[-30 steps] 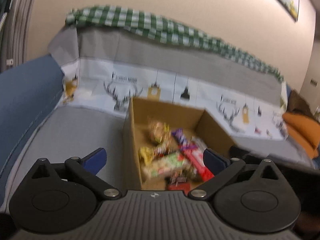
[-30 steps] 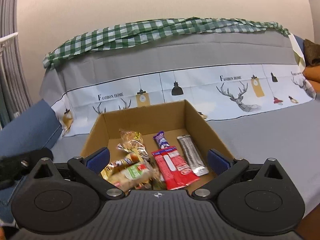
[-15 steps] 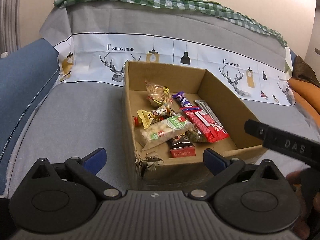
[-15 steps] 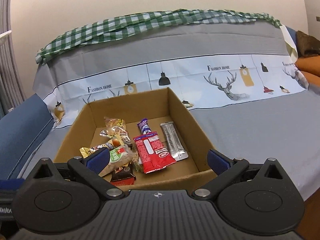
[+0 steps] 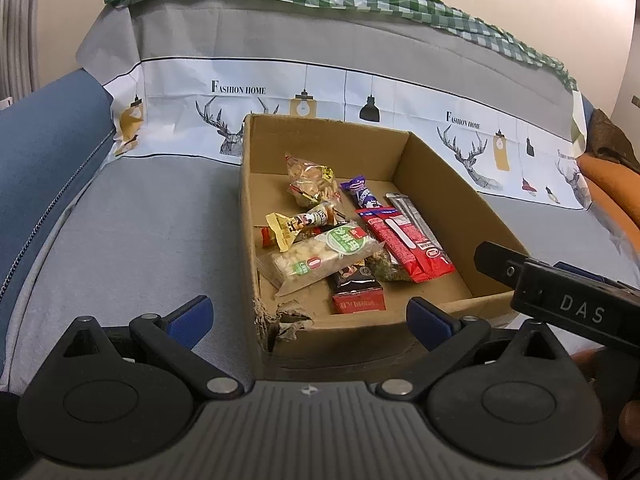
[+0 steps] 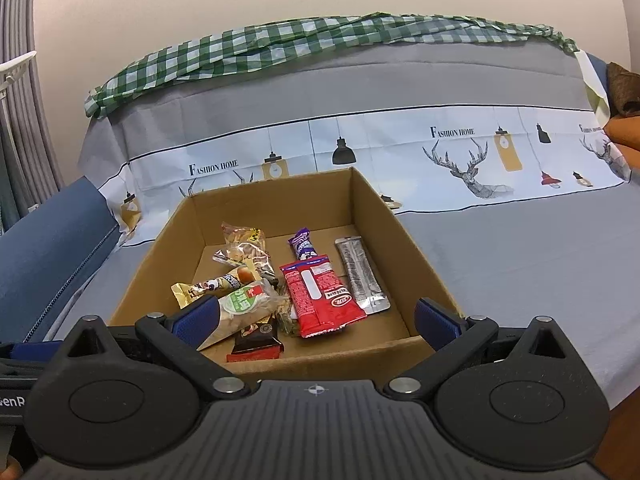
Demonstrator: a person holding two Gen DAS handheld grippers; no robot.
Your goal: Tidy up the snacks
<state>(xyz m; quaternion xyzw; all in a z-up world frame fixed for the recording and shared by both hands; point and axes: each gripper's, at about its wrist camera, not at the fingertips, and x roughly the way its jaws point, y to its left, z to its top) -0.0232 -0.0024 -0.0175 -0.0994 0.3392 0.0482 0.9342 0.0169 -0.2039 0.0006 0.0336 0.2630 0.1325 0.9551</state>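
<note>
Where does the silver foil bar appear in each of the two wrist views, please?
Left wrist view: the silver foil bar lies right of centre, mostly hidden behind the red packet, near the box's right wall.
Right wrist view: the silver foil bar lies just right of centre, in full view on the box floor.
Shared landmark: the red packet directly to its left.

Right tool [image 6: 316,320] spread wide, empty, before cardboard box [image 6: 404,248], red packet [image 6: 320,296] inside
</note>
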